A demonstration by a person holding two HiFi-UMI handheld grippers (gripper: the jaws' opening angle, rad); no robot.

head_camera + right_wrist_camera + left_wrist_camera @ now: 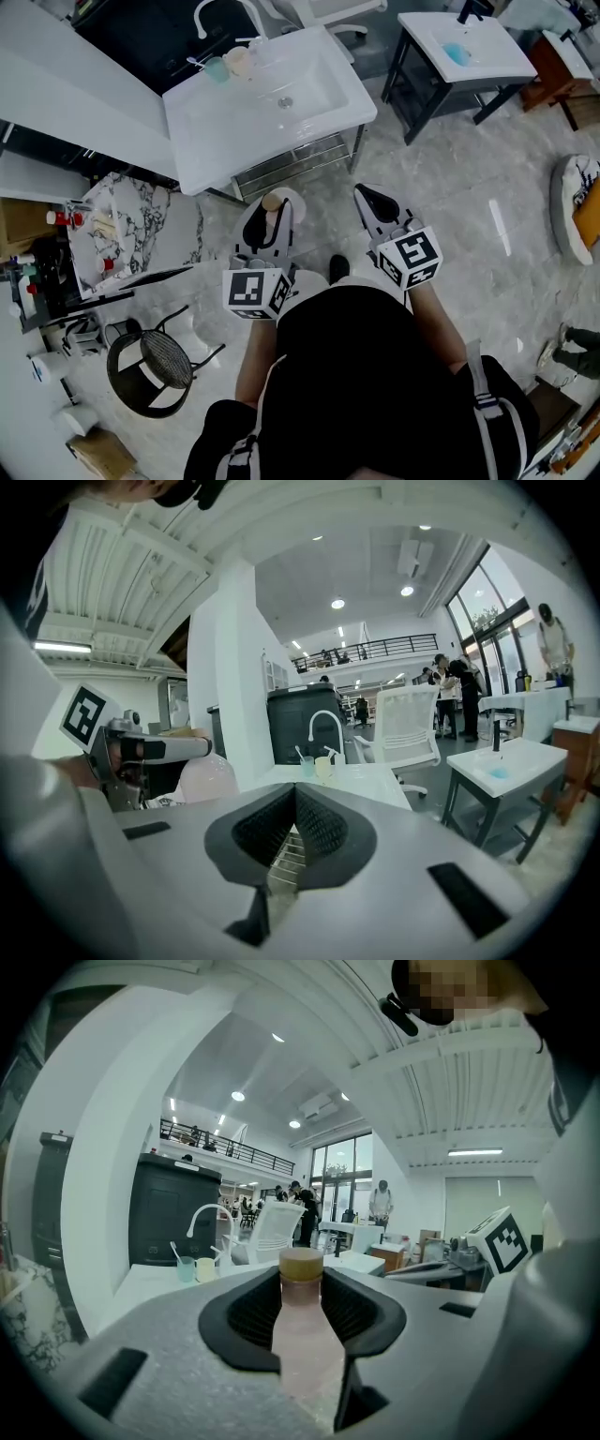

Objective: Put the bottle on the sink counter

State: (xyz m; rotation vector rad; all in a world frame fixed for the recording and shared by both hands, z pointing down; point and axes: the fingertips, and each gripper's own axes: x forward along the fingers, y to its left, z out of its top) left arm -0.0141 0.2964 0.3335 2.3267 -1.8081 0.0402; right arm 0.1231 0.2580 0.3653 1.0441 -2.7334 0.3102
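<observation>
Grey marble floor (450, 234), bright open hall, more furniture further back. White desk (202, 131) with basin (300, 80) straight ahead, near both claws but not under them. At its back edge: faucet (200, 1215), teal cup (217, 68), yellowish cup (237, 62). Rest of the top bare, so plenty of room for a drop.

Task status: about halfway, by my read.
- Grab done. Left claw (269, 216) clamped on bottle (302, 1335), pads on both sides of the pinkish body, tan cap up, upright.
- Bottle in the air over the floor, short of the desk's front edge, not touching it.
- Placement not done yet.

Right claw (295, 803) closed, pads together, nothing between. Sits beside the left one, idle.

Left to do, as a guess: carry forward over the desk, lower onto the flat rim beside the basin, release, back off. Best to stay clear of the basin slope and the cups.

Around: second sink (464, 47) upper right, marble-patterned slab (131, 225) with small items to the left, black wire stool (155, 361) lower left. People far off in the hall, seen only in the gripper views.
</observation>
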